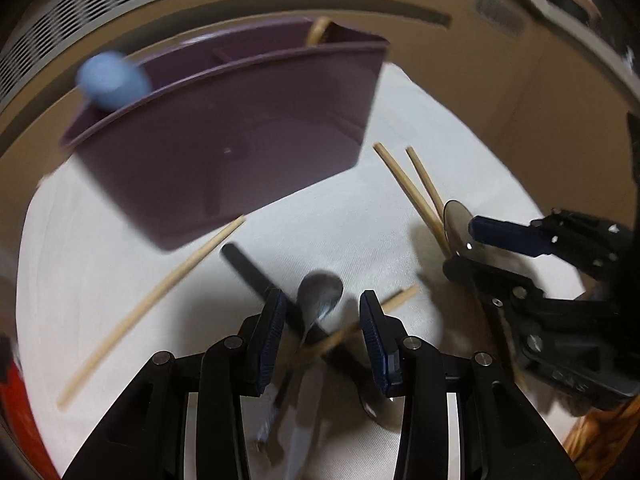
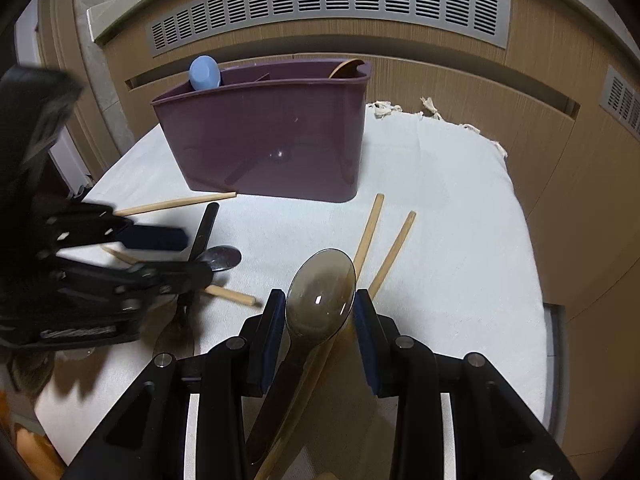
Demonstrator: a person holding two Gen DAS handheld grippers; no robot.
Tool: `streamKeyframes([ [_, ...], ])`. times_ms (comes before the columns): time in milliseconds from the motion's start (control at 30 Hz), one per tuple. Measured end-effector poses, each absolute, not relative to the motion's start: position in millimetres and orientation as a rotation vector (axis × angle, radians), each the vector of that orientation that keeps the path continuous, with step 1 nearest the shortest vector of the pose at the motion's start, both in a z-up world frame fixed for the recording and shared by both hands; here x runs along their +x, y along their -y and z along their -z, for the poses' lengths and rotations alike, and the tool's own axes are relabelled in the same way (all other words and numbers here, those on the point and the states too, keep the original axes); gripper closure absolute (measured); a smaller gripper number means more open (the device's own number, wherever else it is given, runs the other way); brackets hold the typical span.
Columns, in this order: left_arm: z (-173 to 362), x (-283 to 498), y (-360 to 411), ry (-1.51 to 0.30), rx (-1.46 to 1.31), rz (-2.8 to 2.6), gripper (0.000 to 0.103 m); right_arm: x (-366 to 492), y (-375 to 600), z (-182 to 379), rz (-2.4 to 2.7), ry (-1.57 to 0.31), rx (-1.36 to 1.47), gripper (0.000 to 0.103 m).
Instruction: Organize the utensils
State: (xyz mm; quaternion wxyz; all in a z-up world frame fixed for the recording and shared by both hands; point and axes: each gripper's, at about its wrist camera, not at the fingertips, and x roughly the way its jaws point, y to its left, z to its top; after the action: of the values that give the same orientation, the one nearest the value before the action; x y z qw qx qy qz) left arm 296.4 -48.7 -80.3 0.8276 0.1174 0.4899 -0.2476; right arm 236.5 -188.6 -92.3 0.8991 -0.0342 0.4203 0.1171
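Note:
A purple utensil caddy [image 2: 272, 136] stands at the back of a white cloth [image 2: 460, 240], with a blue handle [image 2: 205, 73] and a wooden utensil [image 2: 346, 69] in it. My right gripper [image 2: 320, 304] is open, its pads on either side of a translucent brown spoon [image 2: 320, 292] lying over two chopsticks [image 2: 390, 256]. My left gripper [image 1: 322, 316] is open over a metal spoon [image 1: 320, 294], a black utensil [image 1: 256, 270] and a chopstick [image 1: 394, 300]. The caddy [image 1: 224, 152] looks tilted and blurred in the left wrist view.
Another chopstick [image 1: 152, 312] lies left of the left gripper. A wood-panel wall with grey vents [image 2: 328, 4] stands behind the table. The cloth's fringed edge [image 2: 432, 106] is at the back right.

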Motion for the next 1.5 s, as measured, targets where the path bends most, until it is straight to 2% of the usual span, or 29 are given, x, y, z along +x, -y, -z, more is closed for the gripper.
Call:
streamKeyframes([
  [100, 85.1, 301.4, 58.7, -1.059, 0.331, 0.549, 0.067, 233.2, 190.1, 91.6, -0.257, -0.858, -0.064, 0.070],
  [433, 85.7, 307.1, 66.8, -1.082, 0.504, 0.556, 0.067, 228.0, 192.4, 92.0, -0.297, -0.839, -0.052, 0.070],
  [567, 83.9, 304.6, 68.6, -1.065, 0.472, 0.526, 0.079, 227.7, 193.3, 91.4, -0.298, -0.835, -0.043, 0.070],
  [767, 79.1, 290.6, 69.6, -0.995, 0.364, 0.482, 0.080, 220.6, 192.6, 82.2, -0.291, -0.821, -0.047, 0.070],
  [1033, 1.0, 226.0, 18.4, -0.727, 0.139, 0.430, 0.080, 195.7, 196.0, 59.1, -0.296, -0.778, -0.058, 0.070],
  [1067, -7.7, 219.4, 11.7, -0.702, 0.119, 0.427, 0.093, 192.2, 194.9, 54.1, -0.298, -0.766, -0.063, 0.070],
  [1100, -13.6, 212.0, 11.1, -0.679, 0.102, 0.429, 0.095, 188.8, 193.6, 48.7, -0.300, -0.754, -0.066, 0.070],
  [1300, -43.2, 194.9, -17.4, -0.603, 0.023, 0.406, 0.095, 168.0, 181.9, 17.7, -0.309, -0.683, -0.101, 0.070],
  [1367, -39.9, 199.8, -24.2, -0.639, 0.004, 0.409, 0.093, 163.3, 179.8, 13.2, -0.305, -0.673, -0.119, 0.070],
  [1433, -25.1, 208.2, -31.5, -0.710, -0.003, 0.402, 0.080, 162.6, 179.4, 14.3, -0.300, -0.679, -0.127, 0.070],
  [1467, -14.2, 212.5, -32.7, -0.754, 0.004, 0.387, 0.062, 162.8, 179.9, 15.6, -0.297, -0.683, -0.126, 0.070],
  [1500, -3.5, 213.8, -32.8, -0.784, 0.015, 0.366, 0.049, 163.0, 180.8, 17.8, -0.294, -0.689, -0.123, 0.070],
])
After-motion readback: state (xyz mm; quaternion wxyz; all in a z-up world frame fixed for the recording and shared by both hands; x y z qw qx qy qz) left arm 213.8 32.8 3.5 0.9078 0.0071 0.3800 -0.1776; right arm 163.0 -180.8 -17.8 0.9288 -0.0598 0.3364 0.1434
